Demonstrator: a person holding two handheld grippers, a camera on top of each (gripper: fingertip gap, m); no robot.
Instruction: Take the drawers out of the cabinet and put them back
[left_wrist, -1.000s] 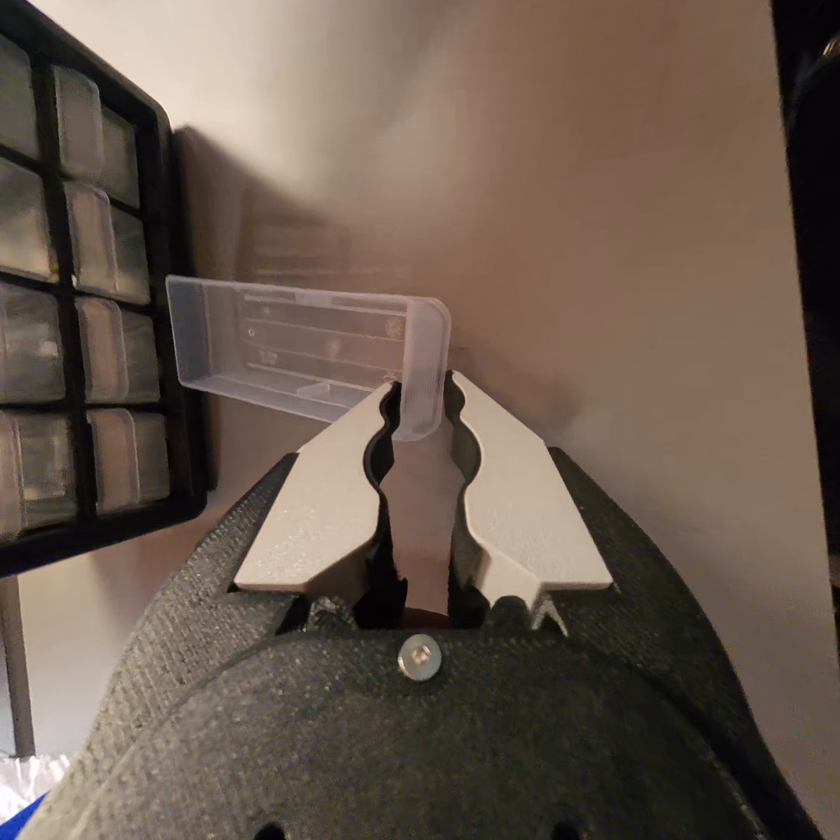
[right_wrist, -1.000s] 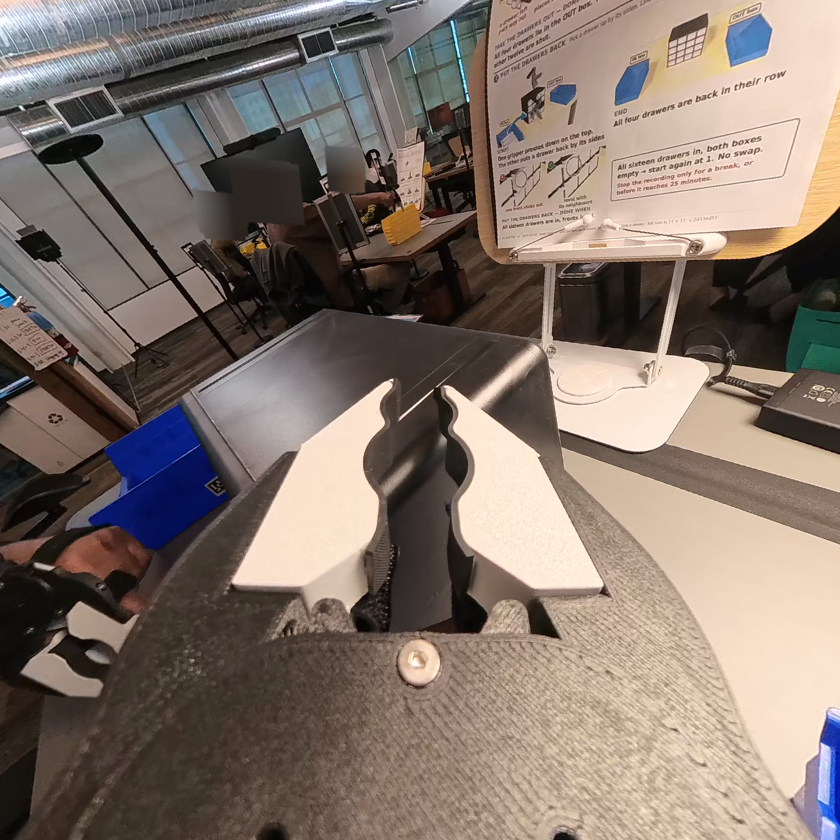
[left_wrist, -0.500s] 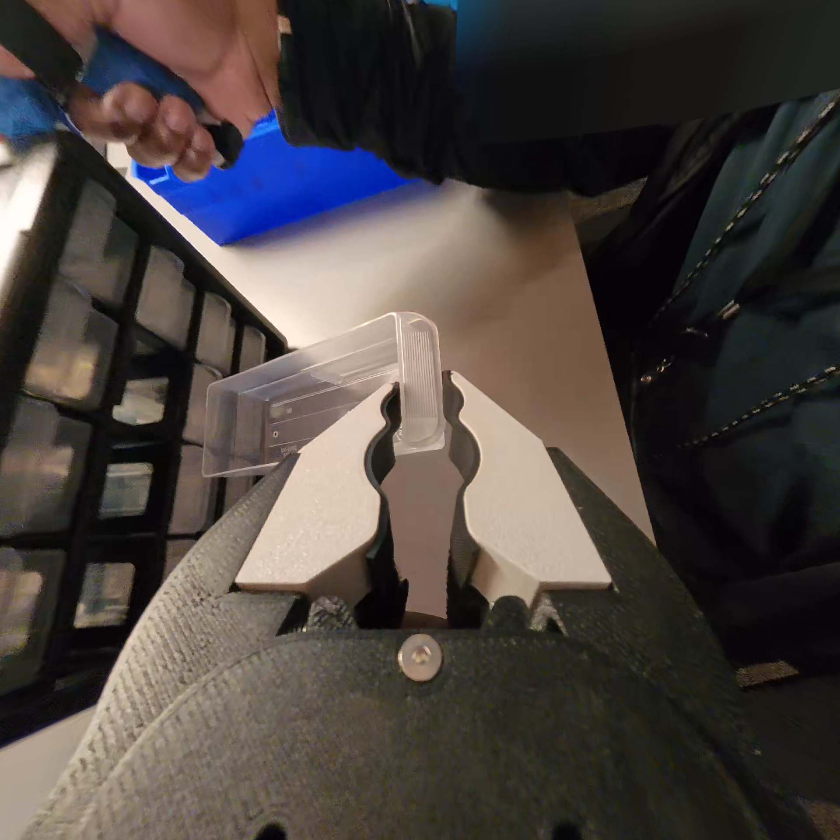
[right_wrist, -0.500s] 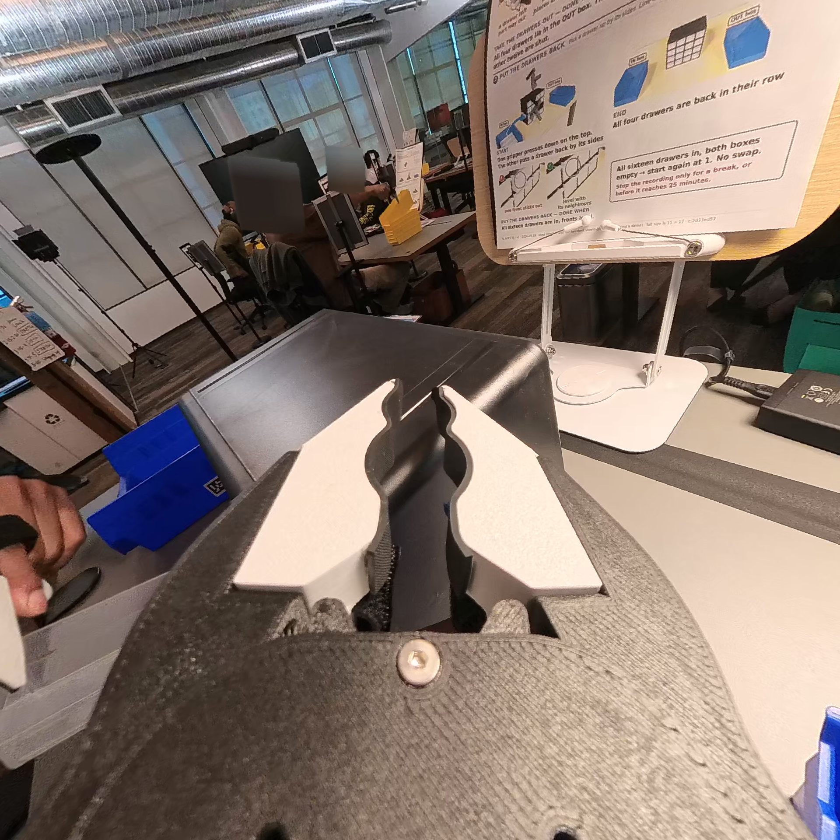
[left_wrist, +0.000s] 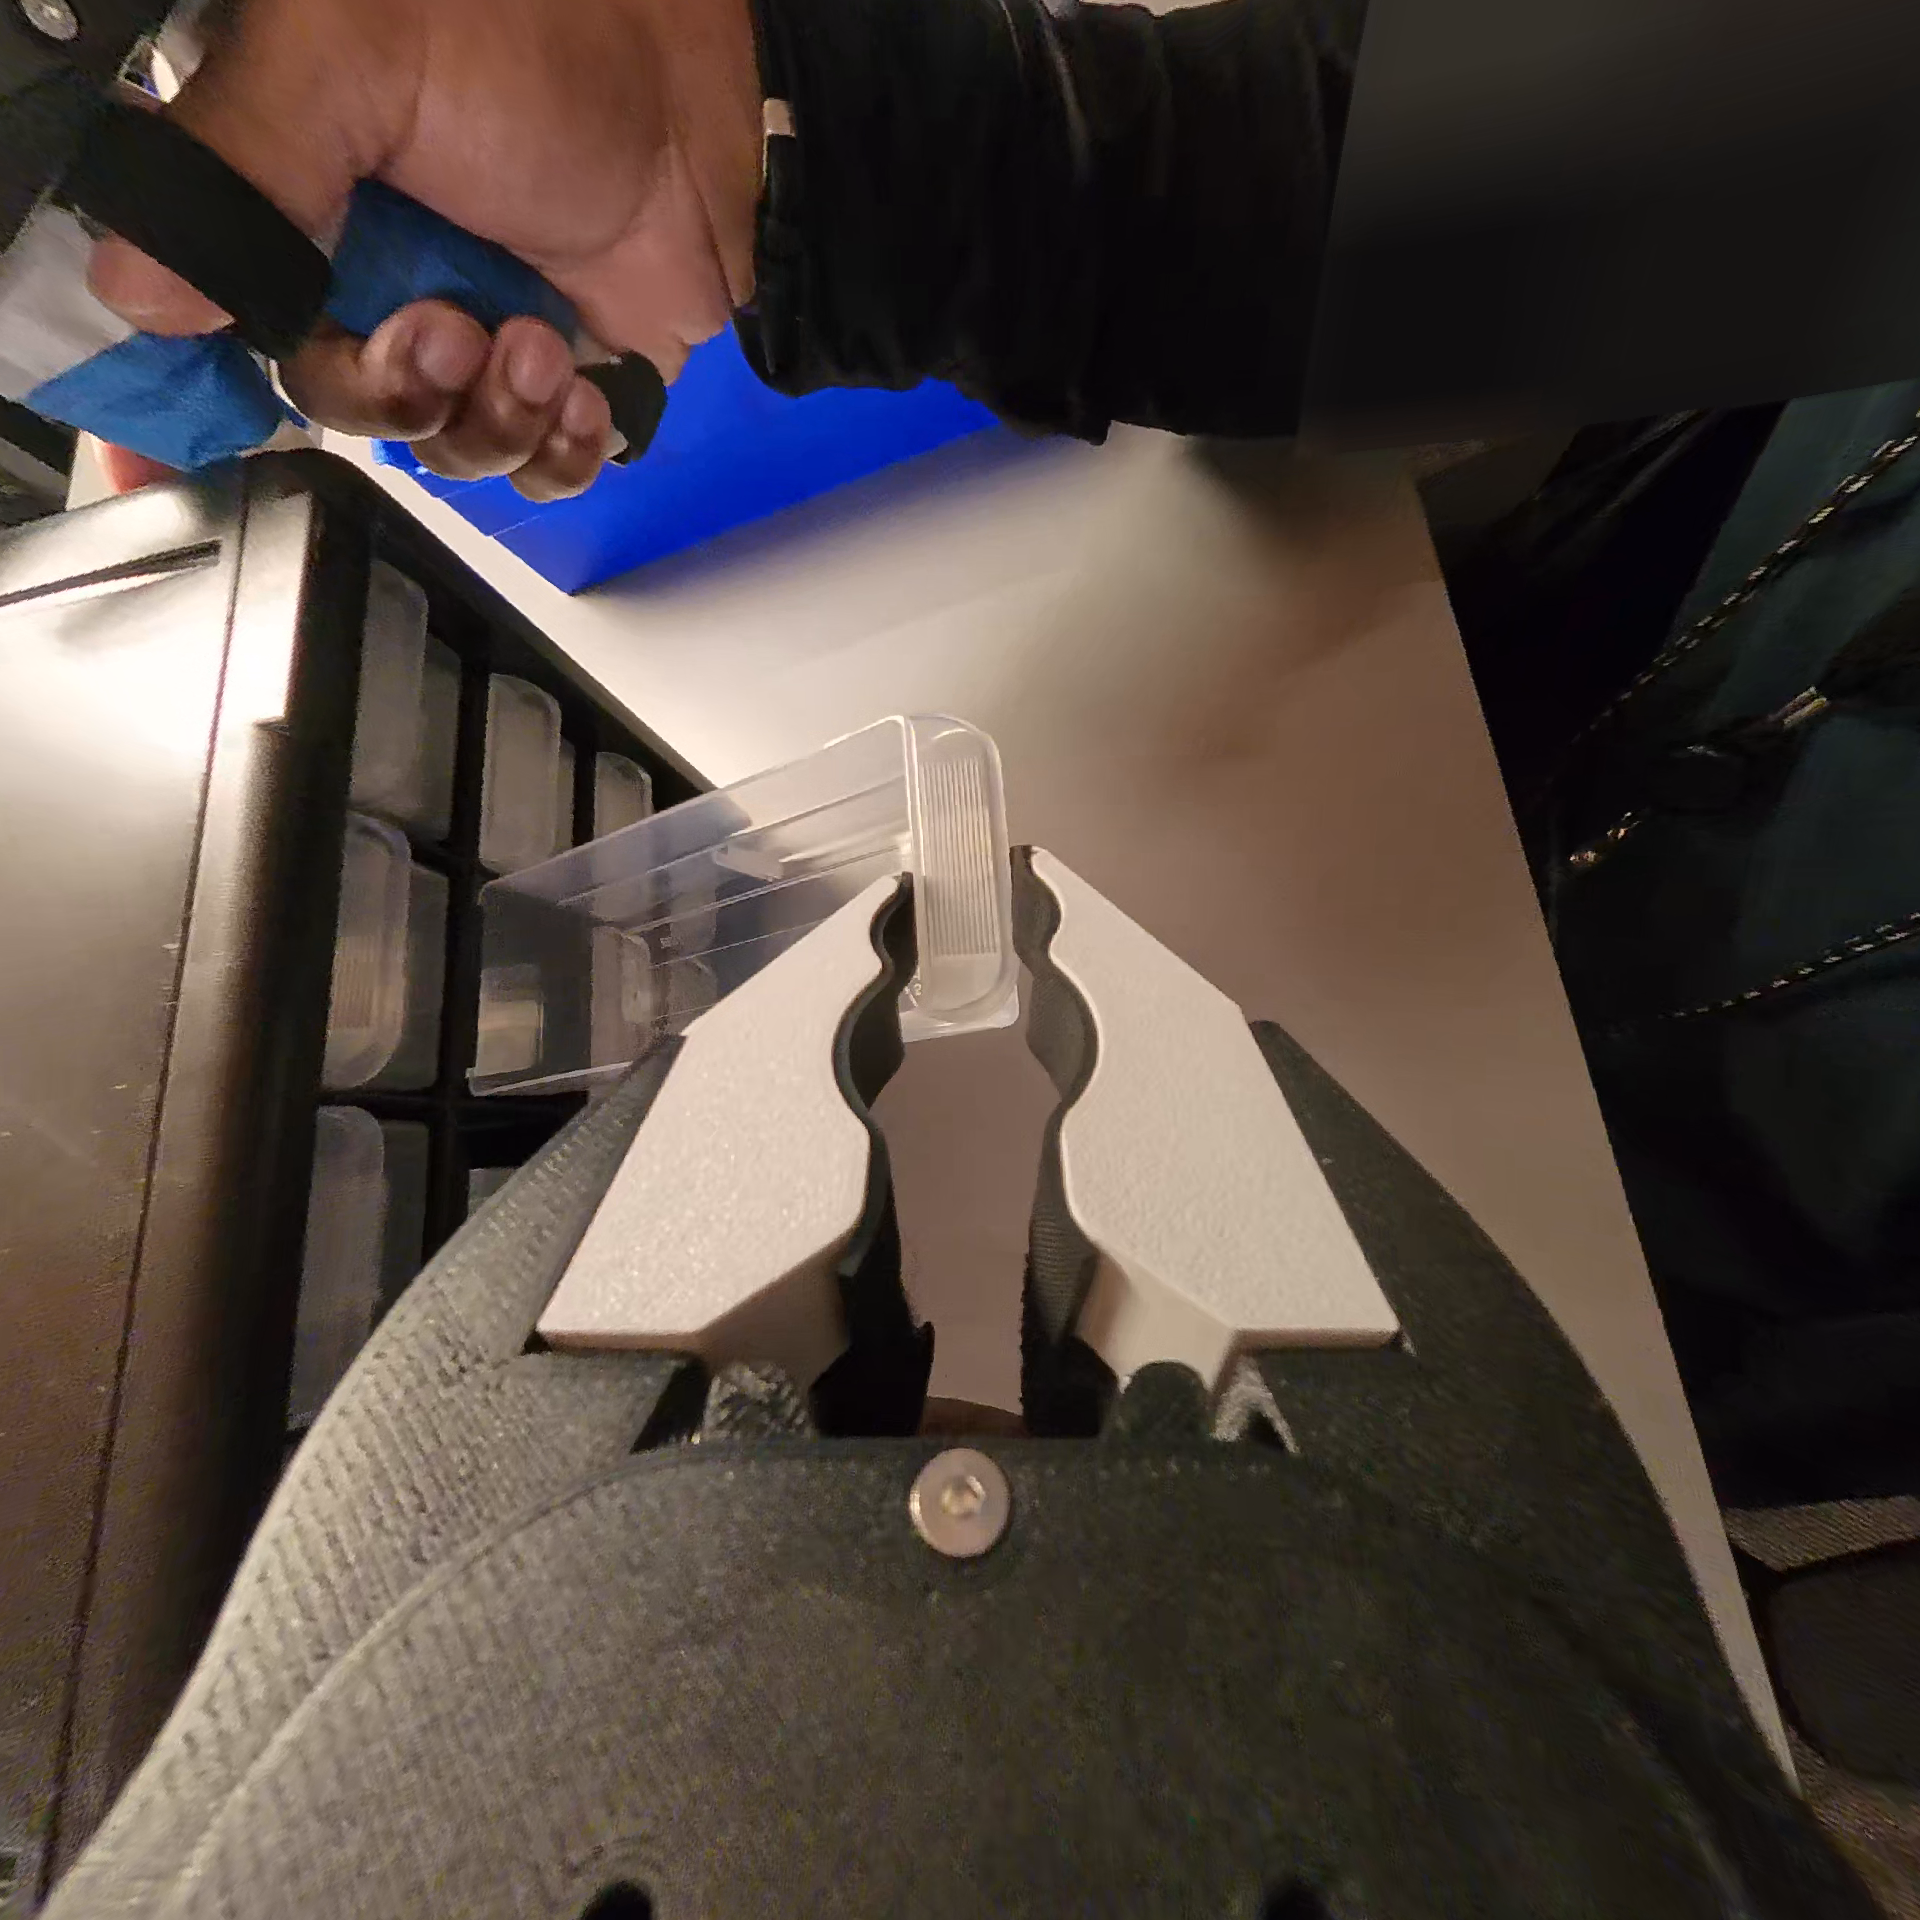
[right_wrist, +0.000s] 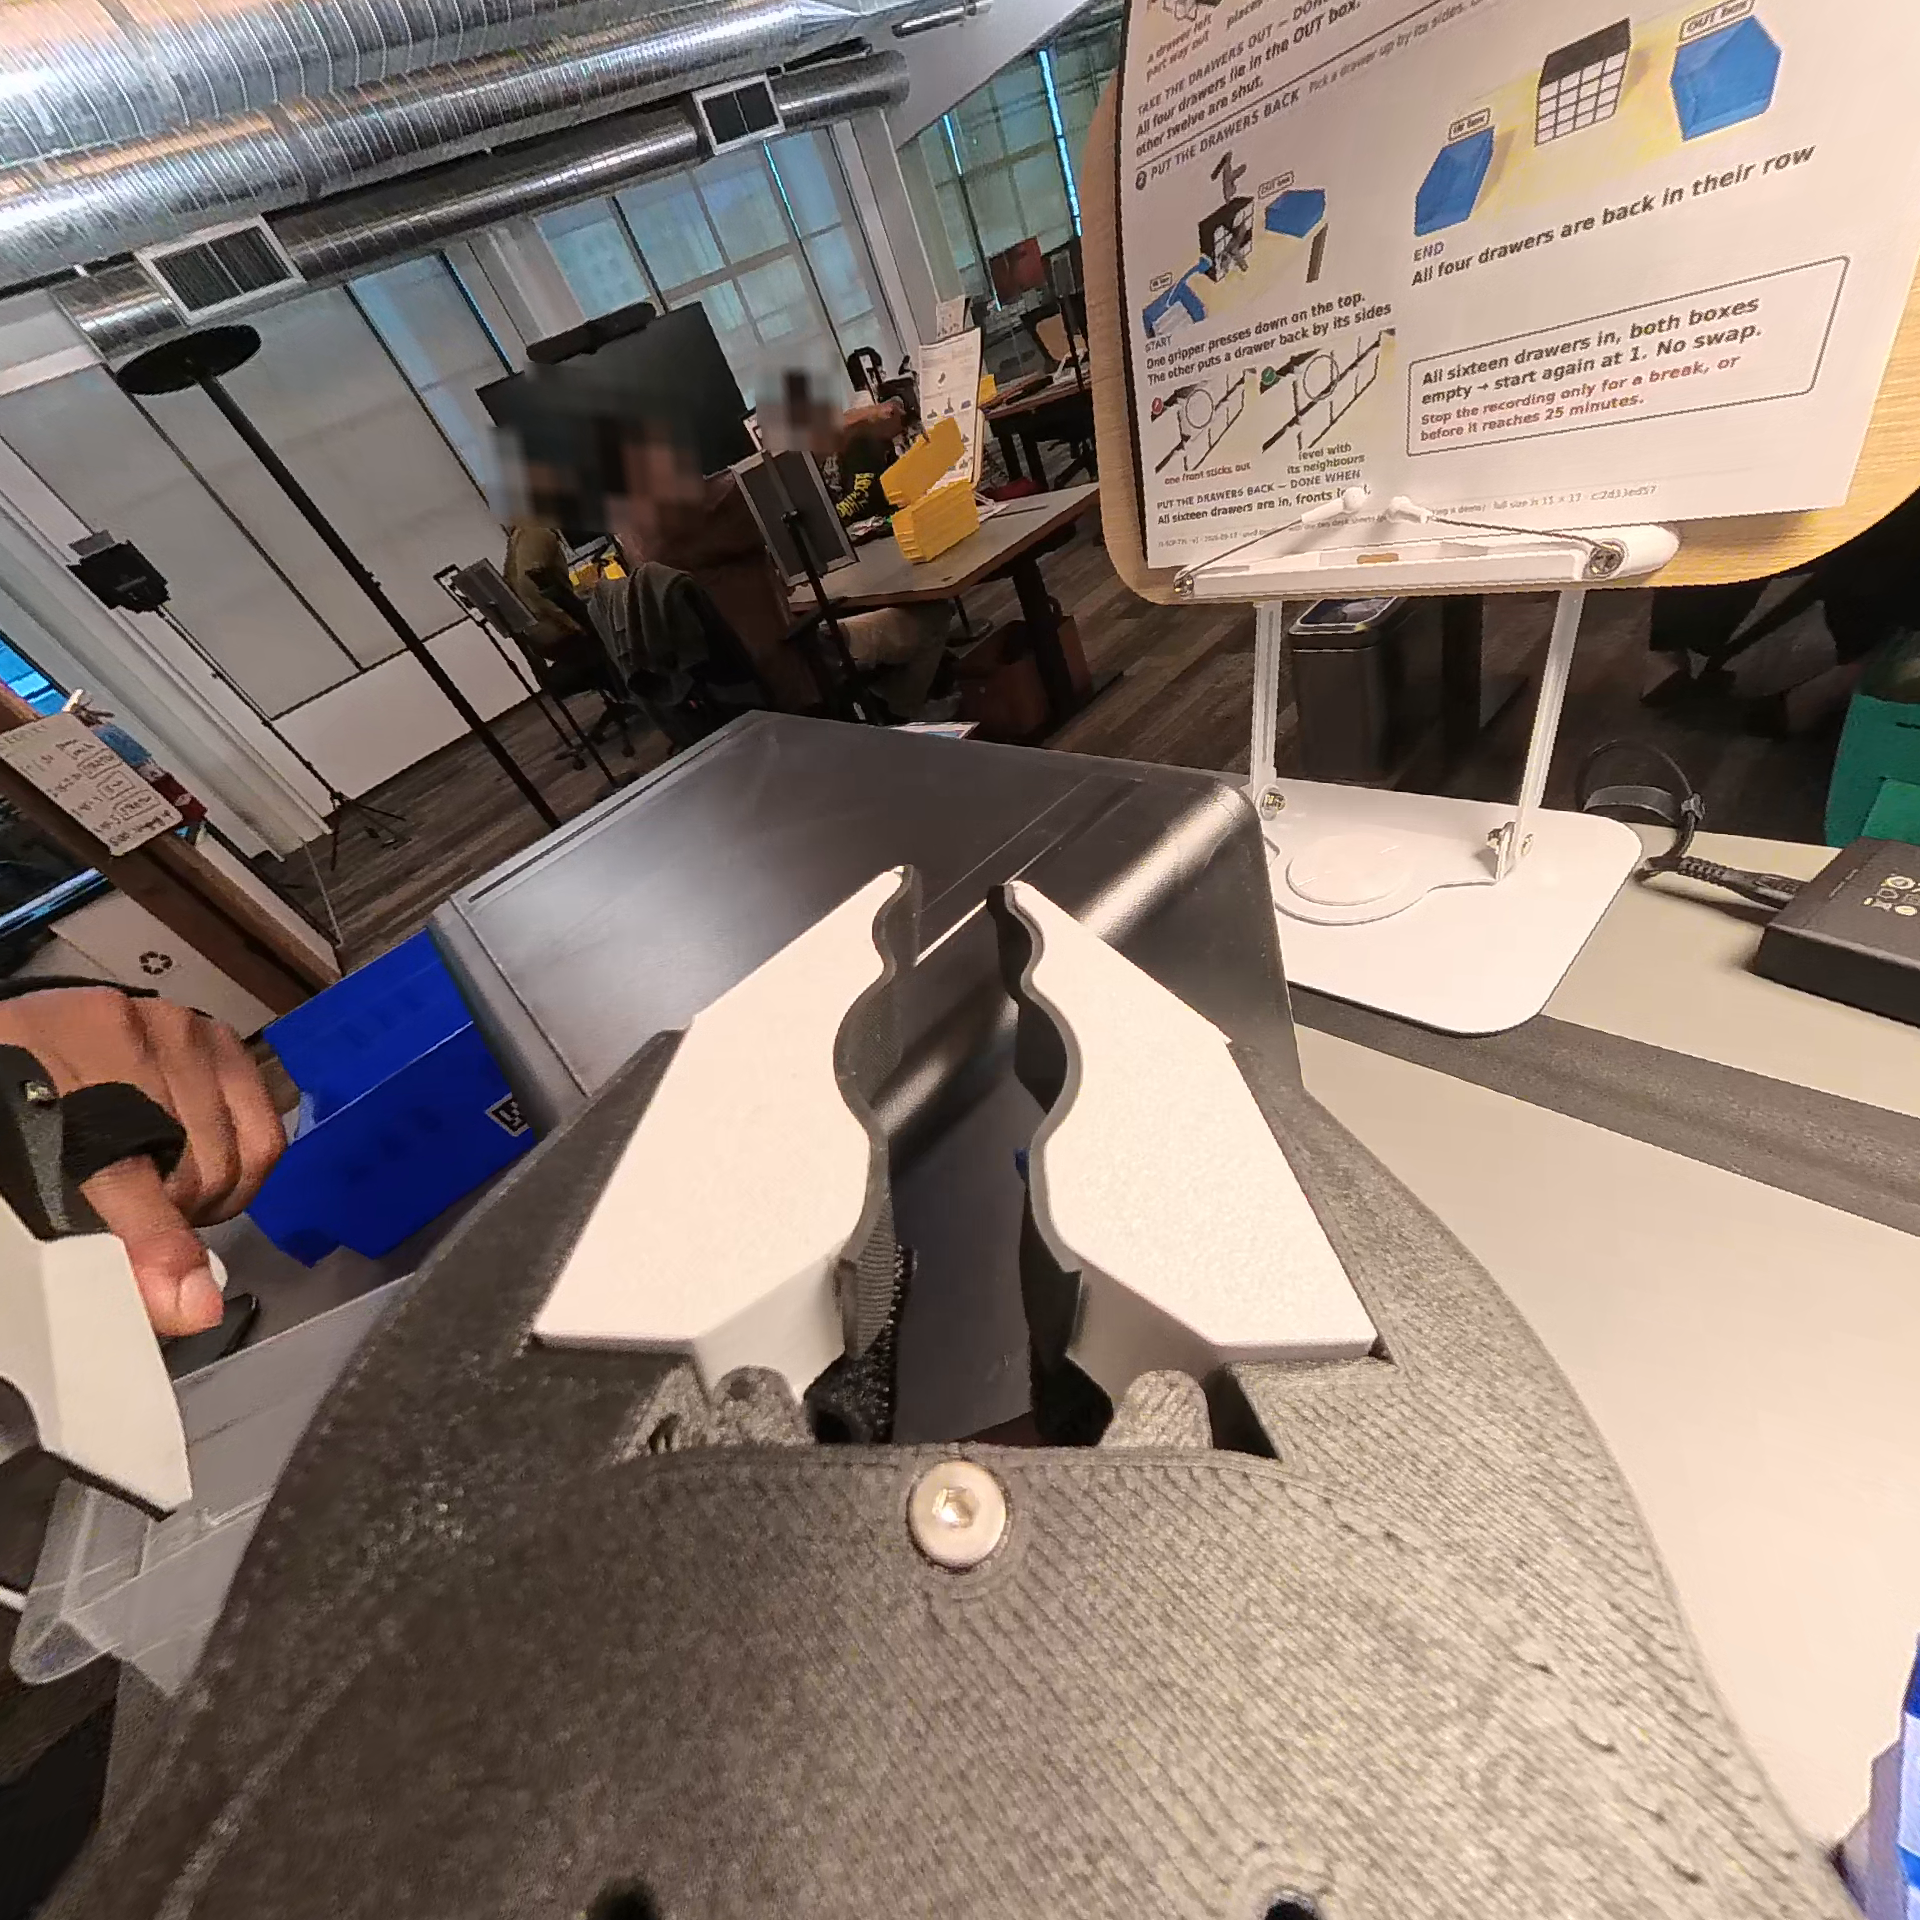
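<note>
My left gripper (left_wrist: 961, 883) is shut on the ribbed front of a clear plastic drawer (left_wrist: 707, 883), both pads pressed against it. The drawer is out of the cabinet and hangs in the air, its body pointing left toward the black cabinet (left_wrist: 135, 831), whose other clear drawers sit in their slots. My right gripper (right_wrist: 954, 883) is over the cabinet's black top (right_wrist: 779, 831), its fingers a little apart with nothing between them. In the right wrist view the left gripper's white finger (right_wrist: 83, 1382) and the hand on it (right_wrist: 135, 1122) show at the lower left.
A blue bin (left_wrist: 727, 468) stands on the table past the cabinet; it also shows in the right wrist view (right_wrist: 384, 1091). A hand (left_wrist: 499, 156) grips the right gripper's handle above. A sheet stand's white base (right_wrist: 1455, 935) and a black box (right_wrist: 1849, 935) stand to the right.
My left gripper has lifted and turned with the drawer still in its grasp, away from the cabinet's front. The hand holding it rose into the right wrist view. My right gripper has stayed over the cabinet's top.
</note>
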